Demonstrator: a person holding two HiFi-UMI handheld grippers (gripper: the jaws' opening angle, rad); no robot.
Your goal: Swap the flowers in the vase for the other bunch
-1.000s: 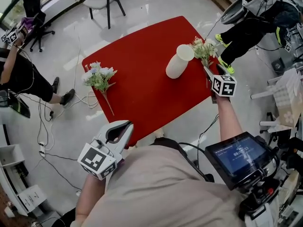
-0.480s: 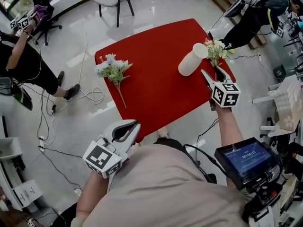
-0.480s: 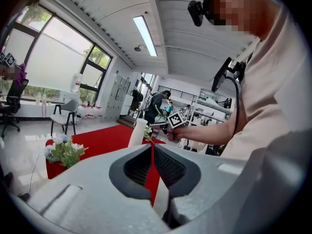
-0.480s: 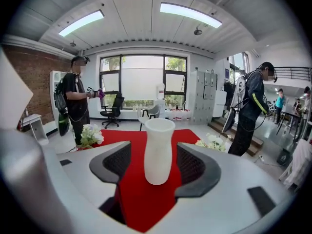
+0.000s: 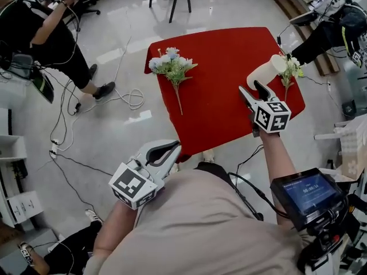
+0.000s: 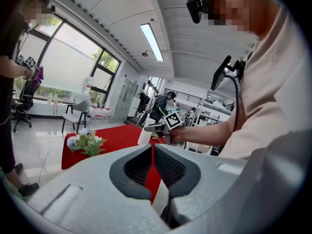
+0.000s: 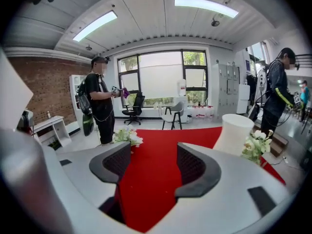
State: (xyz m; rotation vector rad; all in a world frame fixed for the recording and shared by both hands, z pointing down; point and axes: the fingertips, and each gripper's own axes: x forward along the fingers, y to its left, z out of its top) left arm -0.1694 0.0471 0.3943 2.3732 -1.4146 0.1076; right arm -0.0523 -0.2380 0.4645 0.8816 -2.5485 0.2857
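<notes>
Right tool [image 5: 251,89] jaws apart, empty, near vase [image 5: 265,73]; left tool [image 5: 172,149] jaws together, empty. Best reach across desk [image 5: 223,50] to other bunch [image 5: 172,66], pinch stem [image 5: 178,99] low.

White matte cylindrical vase [image 5: 266,72] [image 7: 235,133] is standing upright near the right edge of the red table [image 5: 218,56], with nothing sticking out of its mouth. Bunch of cream-white artificial flowers with green leaves [image 5: 290,67] [image 7: 257,146] is lying just beside the vase on its right, at the table's edge. Bunch of pale blue and white artificial flowers with green leaves [image 5: 171,66] [image 7: 127,136] is lying flat toward the far left corner, well apart from the vase, its thin stem pointing toward the near edge
</notes>
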